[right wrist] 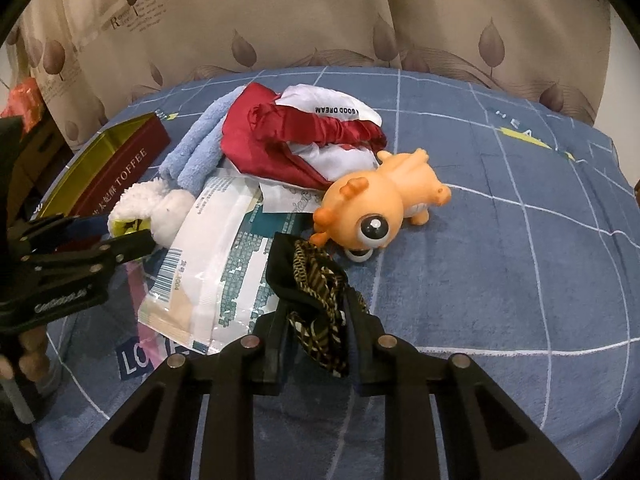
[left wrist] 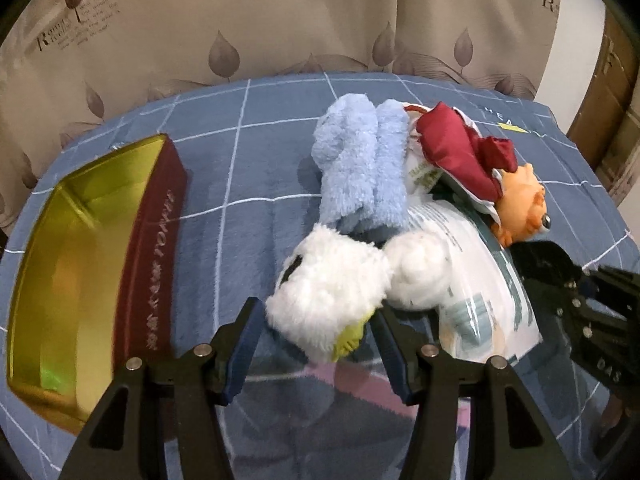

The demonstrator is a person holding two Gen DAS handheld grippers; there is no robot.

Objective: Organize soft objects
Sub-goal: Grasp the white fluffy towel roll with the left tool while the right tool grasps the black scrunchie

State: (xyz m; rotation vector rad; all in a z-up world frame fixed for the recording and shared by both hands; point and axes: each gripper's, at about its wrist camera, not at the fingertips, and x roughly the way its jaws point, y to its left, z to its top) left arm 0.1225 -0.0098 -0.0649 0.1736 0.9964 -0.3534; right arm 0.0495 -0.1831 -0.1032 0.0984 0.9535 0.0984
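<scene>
While the right gripper (right wrist: 316, 320) is clamped on a black and gold patterned cloth (right wrist: 316, 292), we note the left gripper (left wrist: 316, 328) spread wide around the white end of a blue and white plush toy (left wrist: 340, 264), pads not pressing. Both lie on the blue checked blanket (right wrist: 500, 280), beside an orange rubber toy (right wrist: 384, 200); the toffee tin (left wrist: 80, 272) sits left.

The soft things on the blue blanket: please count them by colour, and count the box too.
Blue and white plush toy: 1
Red and white cloth: 1
Orange toy animal: 1
Black and gold cloth, in the right gripper: 1
White packet: 1
Red box: 1
Total: 6
</scene>
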